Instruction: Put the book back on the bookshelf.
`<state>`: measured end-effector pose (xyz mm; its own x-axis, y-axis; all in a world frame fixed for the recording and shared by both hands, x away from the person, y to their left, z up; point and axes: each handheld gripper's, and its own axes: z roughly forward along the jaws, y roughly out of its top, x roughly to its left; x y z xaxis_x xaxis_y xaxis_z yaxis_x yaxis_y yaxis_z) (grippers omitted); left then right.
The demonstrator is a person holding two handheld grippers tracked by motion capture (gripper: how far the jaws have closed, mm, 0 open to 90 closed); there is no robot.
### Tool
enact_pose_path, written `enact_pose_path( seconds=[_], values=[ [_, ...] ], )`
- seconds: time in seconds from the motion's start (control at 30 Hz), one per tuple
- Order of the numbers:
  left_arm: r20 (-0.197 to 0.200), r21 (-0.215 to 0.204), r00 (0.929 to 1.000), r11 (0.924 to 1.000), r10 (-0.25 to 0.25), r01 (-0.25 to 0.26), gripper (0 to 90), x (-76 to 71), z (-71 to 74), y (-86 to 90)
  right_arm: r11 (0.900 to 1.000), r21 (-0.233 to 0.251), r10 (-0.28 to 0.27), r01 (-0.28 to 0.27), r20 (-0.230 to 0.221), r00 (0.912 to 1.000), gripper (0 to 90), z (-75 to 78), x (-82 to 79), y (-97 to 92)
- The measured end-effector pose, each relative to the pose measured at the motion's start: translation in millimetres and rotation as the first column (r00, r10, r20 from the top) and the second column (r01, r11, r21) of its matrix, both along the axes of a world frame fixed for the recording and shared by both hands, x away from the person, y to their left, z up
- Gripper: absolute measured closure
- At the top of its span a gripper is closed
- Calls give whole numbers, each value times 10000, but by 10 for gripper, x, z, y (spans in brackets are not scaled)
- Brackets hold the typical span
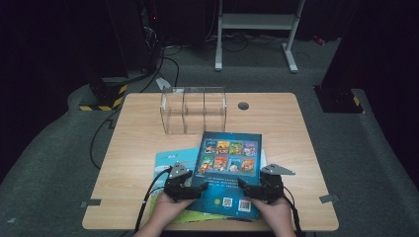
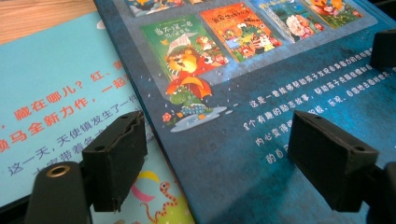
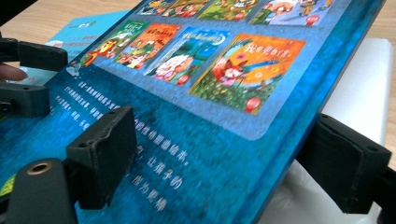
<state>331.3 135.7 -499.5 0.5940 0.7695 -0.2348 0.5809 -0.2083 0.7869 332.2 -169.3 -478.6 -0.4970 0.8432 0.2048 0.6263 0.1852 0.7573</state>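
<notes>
Two grippers flank one dark blue picture book

Both sets of jaws stand spread. In the left gripper view the left gripper [image 2: 219, 163] straddles the near left edge of the dark blue book [image 2: 261, 116]: one black jaw sits over the light blue book [image 2: 51, 107] beneath, the other over the dark cover, neither pressing on it. In the right gripper view the right gripper [image 3: 229, 163] brackets the book's right edge, one jaw above the cover and one off the edge over a white sheet [image 3: 359, 79]; whether these pads pinch the book I cannot tell.

White Chinese text runs across the dark blue back cover; in the left gripper view a line beginning 这是一套 can be read. Above it sit thumbnail covers of cartoon animals, one showing a lion under a red umbrella. The light blue book carries orange and dark print, including 藏在哪儿 and 马全新力作.

From the high view the dark blue book [image 1: 230, 168] lies at the near middle of the wooden table [image 1: 133, 148], overlapping the light blue book [image 1: 173, 158], with two QR codes near its bottom edge. That view also gives the clear acrylic rack [image 1: 193, 109] with dividers standing behind the books, and the left gripper [image 1: 184, 186] and right gripper [image 1: 262, 186] at the book's lower corners.
</notes>
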Motion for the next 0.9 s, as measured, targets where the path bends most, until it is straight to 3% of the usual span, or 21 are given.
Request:
enact_pose_path(
  seconds=[0.23,0.47,0.77,0.9],
  values=[
    [80,-24,9998,9998,-196,196,168,4,-6,-34,9994,134,308,-306,-153,9994,139,-9,-34,-16],
    [158,74,9998,9999,-150,149,168,0,-5,-56,9992,137,381,-376,-456,9982,141,2,29,3],
    [194,47,9997,9999,-124,123,173,-10,-14,-54,9998,128,-117,119,-223,9997,257,43,-11,-1],
    [221,-5,9997,9999,-116,116,177,-22,-17,-55,9999,145,-88,90,-82,9999,288,59,-67,-29]
  ],
)
